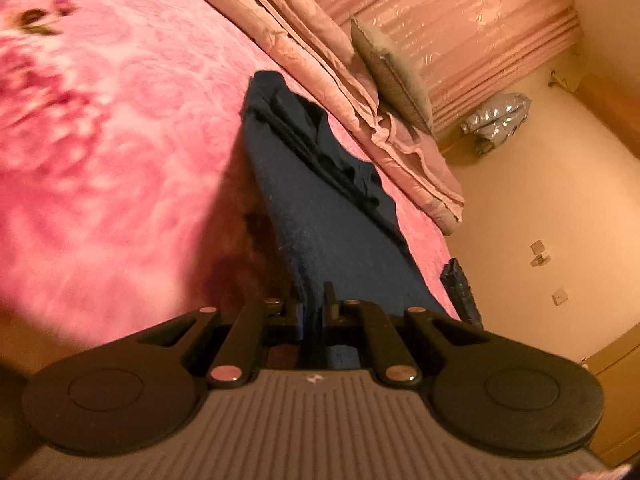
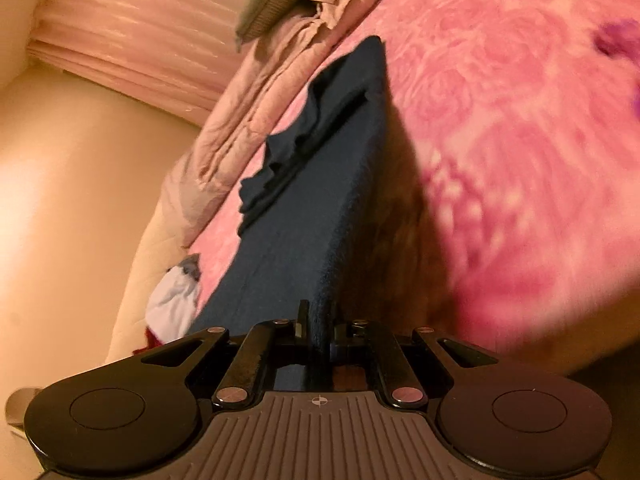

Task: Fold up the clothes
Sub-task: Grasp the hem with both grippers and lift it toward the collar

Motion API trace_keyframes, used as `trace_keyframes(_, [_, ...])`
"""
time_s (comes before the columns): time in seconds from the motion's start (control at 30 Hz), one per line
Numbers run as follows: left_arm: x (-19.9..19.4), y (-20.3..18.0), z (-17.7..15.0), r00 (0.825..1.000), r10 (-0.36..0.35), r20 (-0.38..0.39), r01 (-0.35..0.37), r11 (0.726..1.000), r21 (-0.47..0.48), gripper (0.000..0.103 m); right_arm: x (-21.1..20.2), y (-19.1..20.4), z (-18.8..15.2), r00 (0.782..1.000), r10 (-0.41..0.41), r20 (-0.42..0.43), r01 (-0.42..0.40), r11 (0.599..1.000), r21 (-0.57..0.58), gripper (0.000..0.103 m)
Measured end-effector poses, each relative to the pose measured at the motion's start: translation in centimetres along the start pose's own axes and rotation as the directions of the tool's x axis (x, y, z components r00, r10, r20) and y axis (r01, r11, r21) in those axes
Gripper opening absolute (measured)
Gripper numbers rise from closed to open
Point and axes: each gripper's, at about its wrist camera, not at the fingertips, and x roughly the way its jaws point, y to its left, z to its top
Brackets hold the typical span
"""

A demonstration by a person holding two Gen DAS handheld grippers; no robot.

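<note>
**Garment Pinched at Both Near Corners**

Your left gripper (image 1: 315,312) and right gripper (image 2: 319,328) each pinch the near edge of the navy garment (image 1: 320,216). Its long axis runs away from you, over the pink floral blanket (image 1: 120,152), toward the folded pink quilt (image 1: 344,92). The far end lies rumpled on the blanket.

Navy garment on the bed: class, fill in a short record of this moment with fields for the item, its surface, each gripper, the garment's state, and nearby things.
item: navy garment
surface: pink floral blanket on a bed
left gripper: shut on the garment's near edge
right gripper: shut on the garment's near edge
garment state: near end raised off the blanket, shadow under it; far end bunched in folds, resting on the blanket
nearby: pink quilt along the bed's edge, grey cushion on it
</note>
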Motion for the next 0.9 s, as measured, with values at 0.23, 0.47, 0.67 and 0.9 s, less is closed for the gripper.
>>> trace_keyframes(0.23, [-6.5, 0.6, -5.9, 1.0, 0.003, -0.002, -0.003, 0.998, -0.062, 0.005, -5.1, -0.6, -9.6, 1.0, 0.01, -0.021, -0.008, 0.995, 0.099, 0.006])
trace_keyframes(0.47, [-5.7, 1.0, -4.4, 1.0, -0.027, 0.017, 0.028, 0.993, -0.112, 0.005, -4.2, -0.2, -7.0, 0.999, 0.035, -0.002, -0.034, 0.992, 0.119, 0.006])
trace_keyframes(0.67, [1.0, 0.0, 4.4, 0.996, -0.082, 0.033, 0.085, 0.989, -0.124, 0.005, -0.5, 1.9, 3.3, 0.998, 0.045, 0.039, -0.049, 0.992, 0.119, 0.006])
trace_keyframes(0.9, [15.1, 1.9, 16.3, 0.997, -0.069, 0.024, 0.072, 0.976, -0.204, 0.007, 10.3, 0.2, 16.8, 0.997, -0.019, 0.076, -0.002, 0.963, 0.269, 0.007])
